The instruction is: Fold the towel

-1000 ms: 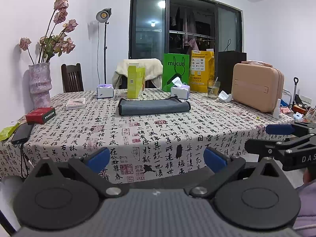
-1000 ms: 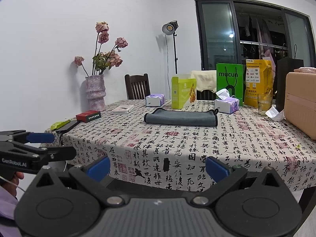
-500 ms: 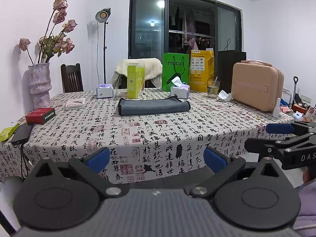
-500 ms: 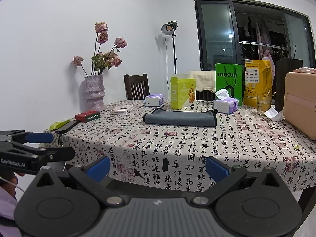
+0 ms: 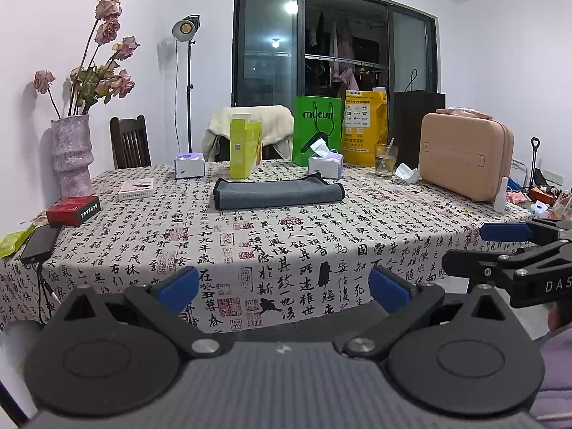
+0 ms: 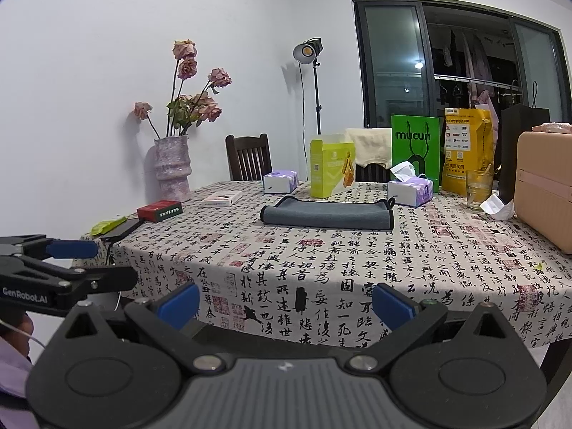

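A grey towel [image 5: 277, 193] with a dark edge lies folded into a long flat strip on the far half of the table; it also shows in the right wrist view [image 6: 327, 213]. My left gripper [image 5: 284, 286] is open and empty, held off the table's near edge, well short of the towel. My right gripper [image 6: 286, 300] is open and empty too, also off the near edge. Each gripper shows in the other's view, the right one [image 5: 479, 246] at the right side, the left one [image 6: 103, 262] at the left side.
The table wears a calligraphy-print cloth [image 5: 286, 243]. Behind the towel stand two tissue boxes [image 5: 324, 165], a yellow-green carton [image 5: 245, 150], a green bag [image 5: 316, 128] and a glass [image 5: 385, 160]. A tan case [image 5: 464, 159] sits right; a vase [image 5: 69, 153], red box [image 5: 73, 210] and phone [image 5: 40, 243] sit left.
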A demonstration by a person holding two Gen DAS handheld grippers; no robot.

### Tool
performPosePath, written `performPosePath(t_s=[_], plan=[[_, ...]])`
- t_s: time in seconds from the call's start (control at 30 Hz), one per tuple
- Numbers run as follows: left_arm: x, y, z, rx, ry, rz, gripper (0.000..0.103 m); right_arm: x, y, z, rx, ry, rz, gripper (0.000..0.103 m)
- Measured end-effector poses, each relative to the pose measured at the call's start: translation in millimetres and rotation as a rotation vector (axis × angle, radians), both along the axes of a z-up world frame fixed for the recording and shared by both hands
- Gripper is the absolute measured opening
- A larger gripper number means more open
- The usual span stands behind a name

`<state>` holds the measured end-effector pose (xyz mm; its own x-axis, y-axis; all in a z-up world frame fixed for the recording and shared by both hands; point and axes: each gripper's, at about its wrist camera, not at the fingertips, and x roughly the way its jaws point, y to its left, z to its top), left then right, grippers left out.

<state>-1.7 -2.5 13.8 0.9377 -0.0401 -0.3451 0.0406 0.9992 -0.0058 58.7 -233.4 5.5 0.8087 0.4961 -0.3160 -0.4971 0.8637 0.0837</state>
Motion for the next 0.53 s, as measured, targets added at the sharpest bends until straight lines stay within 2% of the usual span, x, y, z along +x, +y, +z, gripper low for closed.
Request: performPosePath(t_s=[0.53], plan=[[-0.6, -1.3, -2.0, -0.001, 0.008, -0.003, 0.103, -0.5, 0.7, 0.0, -0.002, 0.002, 0.000, 0.103]])
